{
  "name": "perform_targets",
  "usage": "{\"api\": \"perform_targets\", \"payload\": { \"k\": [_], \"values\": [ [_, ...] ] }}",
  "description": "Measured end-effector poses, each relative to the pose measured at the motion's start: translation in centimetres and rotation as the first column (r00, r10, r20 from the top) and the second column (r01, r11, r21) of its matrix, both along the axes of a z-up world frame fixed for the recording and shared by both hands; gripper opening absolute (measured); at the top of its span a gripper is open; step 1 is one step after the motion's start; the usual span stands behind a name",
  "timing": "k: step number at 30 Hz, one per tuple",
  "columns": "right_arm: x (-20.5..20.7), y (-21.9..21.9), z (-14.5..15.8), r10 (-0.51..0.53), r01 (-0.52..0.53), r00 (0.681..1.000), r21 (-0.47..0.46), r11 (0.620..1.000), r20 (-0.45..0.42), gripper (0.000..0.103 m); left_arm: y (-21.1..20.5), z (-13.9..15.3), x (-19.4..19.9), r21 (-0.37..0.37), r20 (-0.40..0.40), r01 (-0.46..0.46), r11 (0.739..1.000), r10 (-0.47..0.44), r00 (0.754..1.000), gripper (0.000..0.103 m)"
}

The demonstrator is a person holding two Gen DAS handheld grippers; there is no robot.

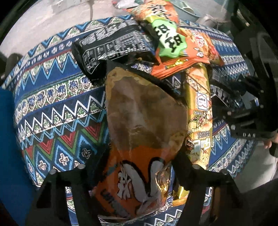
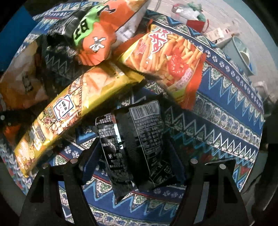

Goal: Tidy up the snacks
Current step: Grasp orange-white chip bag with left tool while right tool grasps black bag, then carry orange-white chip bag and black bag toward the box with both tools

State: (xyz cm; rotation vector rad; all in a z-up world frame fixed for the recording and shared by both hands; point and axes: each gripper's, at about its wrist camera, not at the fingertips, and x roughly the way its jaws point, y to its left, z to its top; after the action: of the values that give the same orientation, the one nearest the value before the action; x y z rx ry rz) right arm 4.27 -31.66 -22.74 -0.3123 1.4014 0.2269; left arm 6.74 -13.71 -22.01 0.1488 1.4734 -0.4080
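My left gripper (image 1: 141, 156) points straight down, shut on an orange-and-brown snack bag (image 1: 144, 121) that fills the gap and touches both fingers. A long yellow bag (image 1: 199, 113) lies just right of it. Behind it are a black packet (image 1: 111, 43) and an orange bag with a green label (image 1: 170, 40). My right gripper (image 2: 137, 153) also points down, its blue-padded fingers shut on a small black packet (image 2: 139, 132), barcode side up. The long yellow bag (image 2: 73, 107), a fries bag (image 2: 166, 57) and the green-labelled orange bag (image 2: 93, 34) are piled beyond it.
Everything rests on a round table with a blue zigzag-patterned cloth (image 1: 60, 104). The right gripper's black body (image 1: 252, 113) and a person's hand (image 1: 271, 142) show at the table's right side. A grey basin (image 2: 241, 52) and litter (image 2: 189, 10) lie on the floor beyond.
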Motion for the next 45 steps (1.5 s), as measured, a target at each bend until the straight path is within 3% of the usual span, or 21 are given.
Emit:
{"api": "perform_targets", "payload": {
  "k": [3, 6, 14, 25, 35, 45],
  "values": [
    [-0.2, -0.2, 0.3, -0.02, 0.02, 1.0, 0.02, 1.0, -0.001, 0.064, -0.4, 0.4, -0.7, 0.033, 0.039, 0.041, 0.999, -0.042, 0.998, 0.058],
    [0.5, -1.0, 0.7, -0.064, 0.064, 0.998, 0.048, 0.997, -0.007, 0.058, -0.8, 0.7, -1.3, 0.071, 0.071, 0.06, 0.996, -0.065, 0.995, 0.056],
    [-0.1, -1.7, 1.3, -0.16, 0.16, 0.987, 0.01, 0.987, -0.004, 0.057, 1.8, 2.1, -1.8, 0.11, 0.106, 0.047, 0.993, -0.058, 0.993, 0.045],
    [-1.7, -0.4, 7.1, -0.213, 0.209, 0.973, 0.051, 0.977, 0.091, 0.057, 3.5, 5.7, -1.8, 0.112, 0.172, 0.039, 0.993, -0.058, 0.983, 0.045],
    [-1.8, 2.5, 11.9, -0.197, 0.183, 0.965, 0.096, 0.978, 0.171, 0.057, 6.3, 9.9, -2.7, 0.109, 0.271, 0.014, 0.994, -0.043, 0.961, 0.045],
    [-1.4, 6.4, 14.8, -0.147, 0.119, 0.961, 0.128, 0.985, 0.235, 0.057, 8.6, 13.9, -3.9, 0.083, 0.355, -0.01, 0.996, -0.021, 0.935, 0.045]
  ]
}}
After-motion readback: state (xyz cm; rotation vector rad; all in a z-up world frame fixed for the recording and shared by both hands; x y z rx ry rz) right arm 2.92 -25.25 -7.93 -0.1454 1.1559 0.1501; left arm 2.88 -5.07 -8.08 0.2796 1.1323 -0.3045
